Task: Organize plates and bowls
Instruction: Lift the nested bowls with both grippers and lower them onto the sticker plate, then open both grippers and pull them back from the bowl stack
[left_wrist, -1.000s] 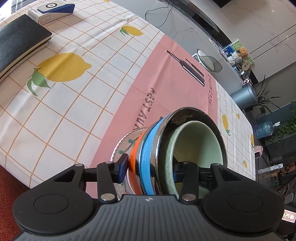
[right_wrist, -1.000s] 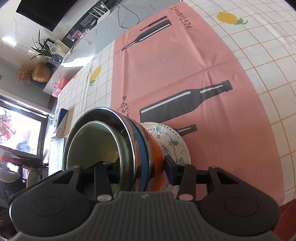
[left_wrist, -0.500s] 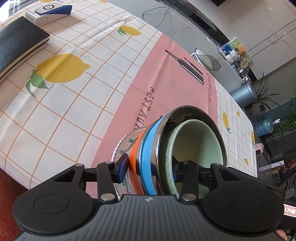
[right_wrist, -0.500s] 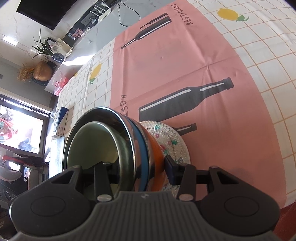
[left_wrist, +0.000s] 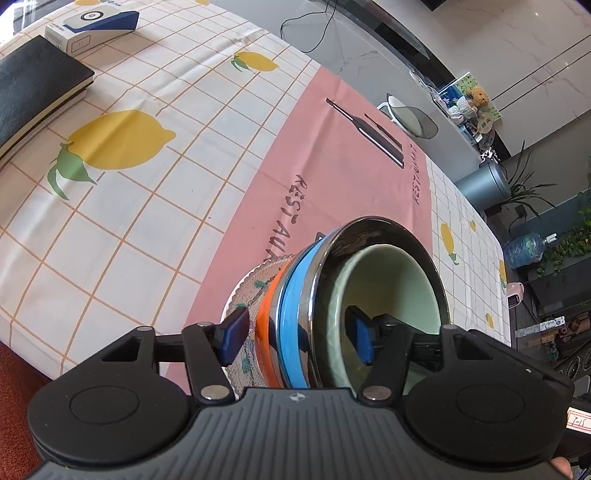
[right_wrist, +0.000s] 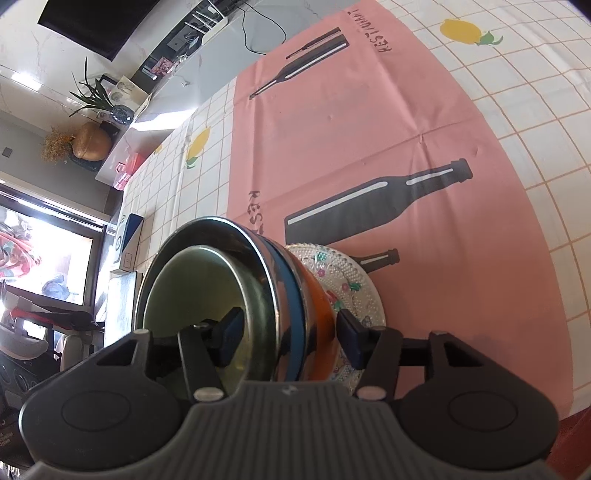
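The step in hand looks like letting go. A stack of bowls sits on a clear glass plate with little bumps and painted flowers (left_wrist: 246, 295), and that plate lies on the near part of the pink cloth with black bottle drawings (left_wrist: 332, 155). The pink cloth lies over a white tablecloth with yellow lemons (left_wrist: 122, 147).

The stack has an orange bowl (left_wrist: 265, 332) at the bottom, then a blue bowl (left_wrist: 293, 314), then a shiny steel bowl (left_wrist: 384, 230), and a pale green bowl (left_wrist: 391, 288) inside on top.

The left gripper (left_wrist: 297, 338) reaches over the left side of the stack. One finger is outside the orange bowl and one is inside the green bowl. Its jaws have just been opening and now stand wide, with a gap between each pad and the bowls, so it holds nothing.

The right gripper (right_wrist: 291, 334) does the same on the right side of the stack. Its jaws have just been opening too. The outer pad stands off the orange bowl, and the inner pad seems off the green bowl, so this claw looks loose as well.

The stack seems done, so the tidying is likely near its end. Next, both claws should lift straight back out. The inner fingers must not catch the rims, or the stack could tip or slide on the plate.

Far off on the left lie a black notebook (left_wrist: 33, 92) and a white and blue box (left_wrist: 92, 22).
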